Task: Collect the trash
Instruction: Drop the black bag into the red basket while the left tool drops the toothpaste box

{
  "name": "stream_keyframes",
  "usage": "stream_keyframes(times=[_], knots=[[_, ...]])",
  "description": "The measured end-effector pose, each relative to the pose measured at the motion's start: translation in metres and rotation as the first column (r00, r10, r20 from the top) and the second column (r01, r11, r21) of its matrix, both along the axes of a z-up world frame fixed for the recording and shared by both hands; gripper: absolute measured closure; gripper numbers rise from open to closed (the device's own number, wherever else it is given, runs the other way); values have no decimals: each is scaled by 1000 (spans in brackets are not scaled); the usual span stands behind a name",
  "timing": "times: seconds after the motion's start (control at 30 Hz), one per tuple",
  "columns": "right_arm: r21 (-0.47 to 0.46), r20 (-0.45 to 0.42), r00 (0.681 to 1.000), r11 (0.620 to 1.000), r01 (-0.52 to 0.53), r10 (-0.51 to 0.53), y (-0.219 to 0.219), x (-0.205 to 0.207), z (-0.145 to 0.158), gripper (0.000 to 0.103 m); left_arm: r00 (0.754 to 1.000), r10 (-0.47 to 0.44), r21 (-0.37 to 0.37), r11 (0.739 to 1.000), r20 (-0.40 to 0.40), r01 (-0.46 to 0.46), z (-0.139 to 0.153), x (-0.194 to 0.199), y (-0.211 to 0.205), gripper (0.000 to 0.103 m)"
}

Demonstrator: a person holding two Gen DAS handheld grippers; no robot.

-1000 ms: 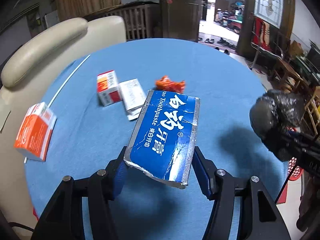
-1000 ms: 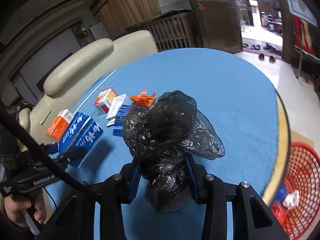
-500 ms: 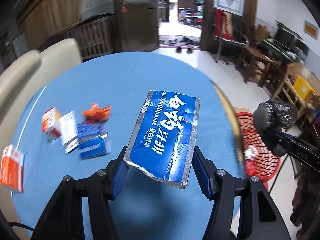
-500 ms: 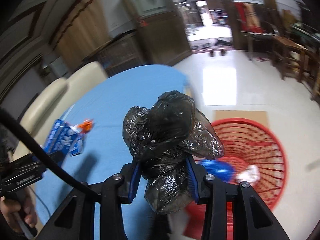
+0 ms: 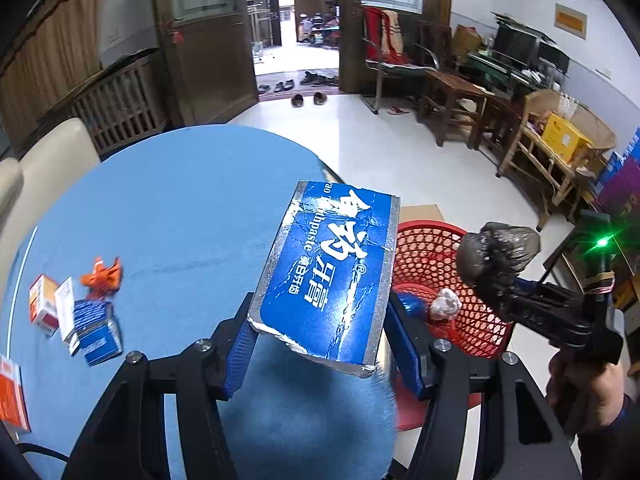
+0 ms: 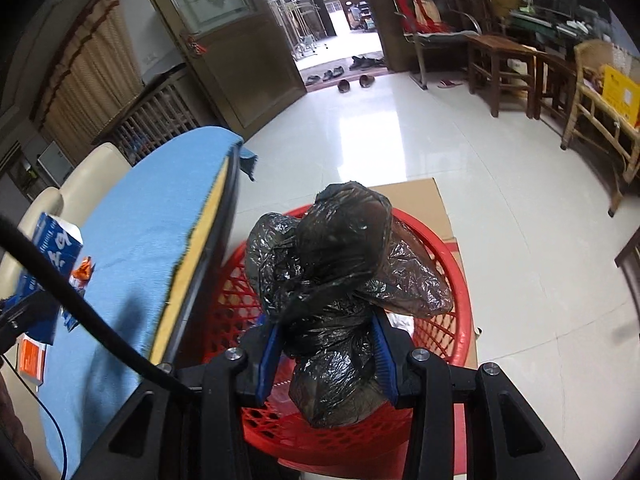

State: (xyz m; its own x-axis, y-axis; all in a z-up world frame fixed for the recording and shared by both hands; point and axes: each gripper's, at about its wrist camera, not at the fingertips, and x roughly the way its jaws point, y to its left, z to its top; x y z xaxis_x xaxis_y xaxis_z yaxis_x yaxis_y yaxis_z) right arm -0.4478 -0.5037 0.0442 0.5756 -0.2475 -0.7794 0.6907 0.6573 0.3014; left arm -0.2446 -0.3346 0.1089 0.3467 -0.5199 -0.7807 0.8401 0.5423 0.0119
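Observation:
My left gripper (image 5: 320, 344) is shut on a blue toothpaste box (image 5: 332, 276), held above the right edge of the blue round table (image 5: 180, 200). My right gripper (image 6: 326, 356) is shut on a crumpled black plastic bag (image 6: 336, 272), held directly over the red mesh basket (image 6: 440, 368) on the floor. In the left wrist view the basket (image 5: 436, 256) sits right of the table, with a blue item and a white wad inside, and the right gripper holds the bag (image 5: 496, 252) above its right rim.
Small boxes (image 5: 72, 316) and an orange wrapper (image 5: 104, 276) lie on the table's left side. A red-orange box (image 5: 12, 396) lies at the far left edge. A cream sofa (image 6: 80, 176) stands behind the table. Wooden chairs (image 5: 452, 96) and shelves line the right wall.
Both grippers have swung right, away from the table's middle. The right gripper with the bag has moved over the red basket. The left gripper with the toothpaste box now points at the table's right edge.

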Motion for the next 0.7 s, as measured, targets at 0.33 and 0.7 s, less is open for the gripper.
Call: stream_keyframes(times=[0.33,0.7], knots=[[61,-54,999,998,4,-1,-18,4,-25,27,999,-48,7,999,-9,48,-2,-10,-28,40],[31,81,989,992,119,-121,-34,-33,8,27,991,-126,18,992,-36,127,-10,-30,-64,40]])
